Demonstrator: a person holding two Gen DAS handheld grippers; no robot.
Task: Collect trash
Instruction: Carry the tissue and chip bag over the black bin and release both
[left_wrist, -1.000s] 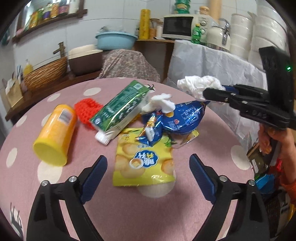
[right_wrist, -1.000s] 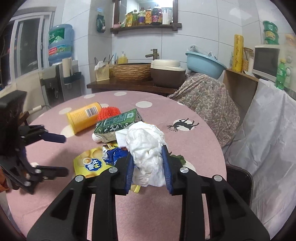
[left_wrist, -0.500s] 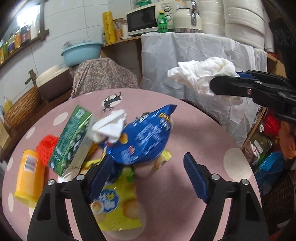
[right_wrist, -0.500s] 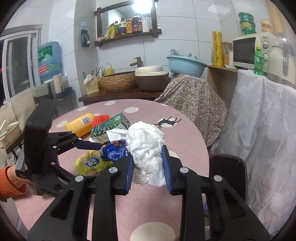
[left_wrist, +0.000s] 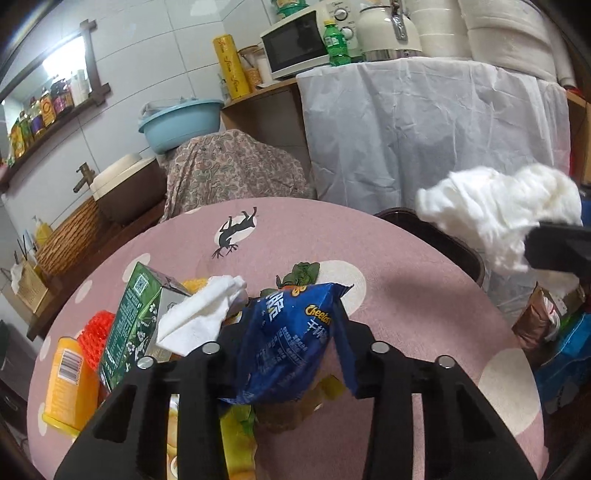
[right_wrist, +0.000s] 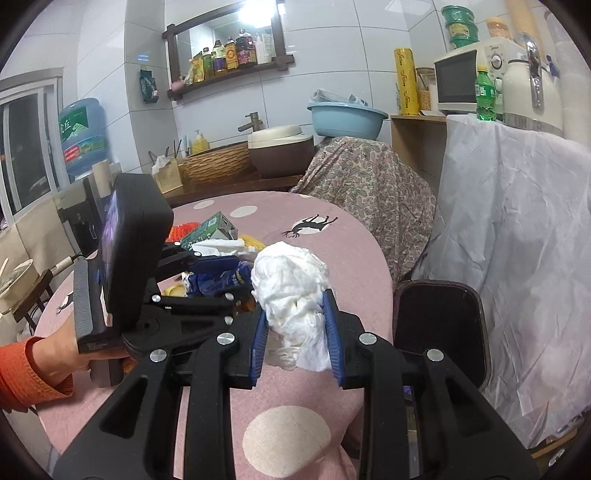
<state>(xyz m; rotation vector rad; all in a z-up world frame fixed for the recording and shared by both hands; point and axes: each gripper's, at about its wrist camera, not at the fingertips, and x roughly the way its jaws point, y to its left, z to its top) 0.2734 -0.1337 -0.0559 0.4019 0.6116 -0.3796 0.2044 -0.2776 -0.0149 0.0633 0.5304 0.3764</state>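
Observation:
A blue snack bag (left_wrist: 280, 354) sits crumpled between the fingers of my left gripper (left_wrist: 286, 321). Its jaws are closing and the pads press into the bag's sides. In the right wrist view the same left gripper (right_wrist: 218, 280) pinches the bag (right_wrist: 212, 282) over the trash pile. My right gripper (right_wrist: 294, 310) is shut on a wad of white tissue (right_wrist: 288, 273), held above the pink table's (right_wrist: 332, 251) near right edge. That wad (left_wrist: 495, 206) shows at the right of the left wrist view.
Beside the bag lie a green carton (left_wrist: 136, 317), a flat white tissue (left_wrist: 199, 314), a red scrubber (left_wrist: 94, 328), a yellow can (left_wrist: 68, 380) and a yellow snack bag (left_wrist: 236, 424). A dark chair (right_wrist: 436, 314) stands at the table's right edge. Bags clutter the floor (left_wrist: 561, 339).
My left gripper moved forward over the pile and its jaws narrowed from wide open onto the blue bag. The right gripper carried the tissue wad rightward past the table's edge, still shut.

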